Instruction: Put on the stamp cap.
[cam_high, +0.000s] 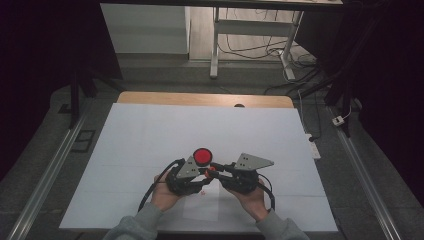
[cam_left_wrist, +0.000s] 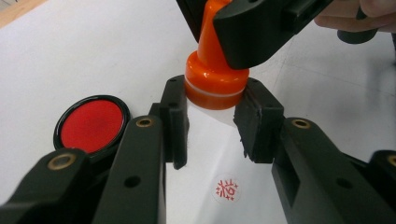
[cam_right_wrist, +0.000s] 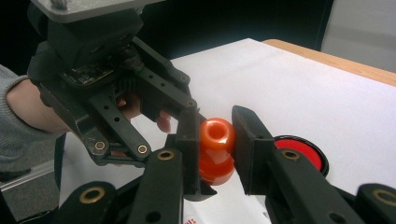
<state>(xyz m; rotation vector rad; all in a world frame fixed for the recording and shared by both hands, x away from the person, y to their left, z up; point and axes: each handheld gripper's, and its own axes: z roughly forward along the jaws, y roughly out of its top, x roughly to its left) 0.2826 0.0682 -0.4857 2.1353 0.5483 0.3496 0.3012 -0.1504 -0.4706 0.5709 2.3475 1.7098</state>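
Stamp face hidden between pads; printed mark (cam_left_wrist: 227, 189) too small to read. One white sheet (cam_high: 150, 140), one red ink pad (cam_high: 202, 156) at 12 o'clock of grippers, one orange stamp (cam_left_wrist: 215, 79). Left gripper (cam_left_wrist: 212, 119) clamped on stamp base, right gripper (cam_right_wrist: 215, 140) clamped on its knob, meeting at sheet's 6 o'clock.

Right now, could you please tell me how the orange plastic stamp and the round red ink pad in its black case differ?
The orange plastic stamp is tall, with a narrow handle above a wide base; the round red ink pad is flat and low. The stamp is held off the white sheet, its base clamped by the left gripper and its handle by the right gripper; the ink pad lies untouched on the sheet. Both are round and warm-coloured.
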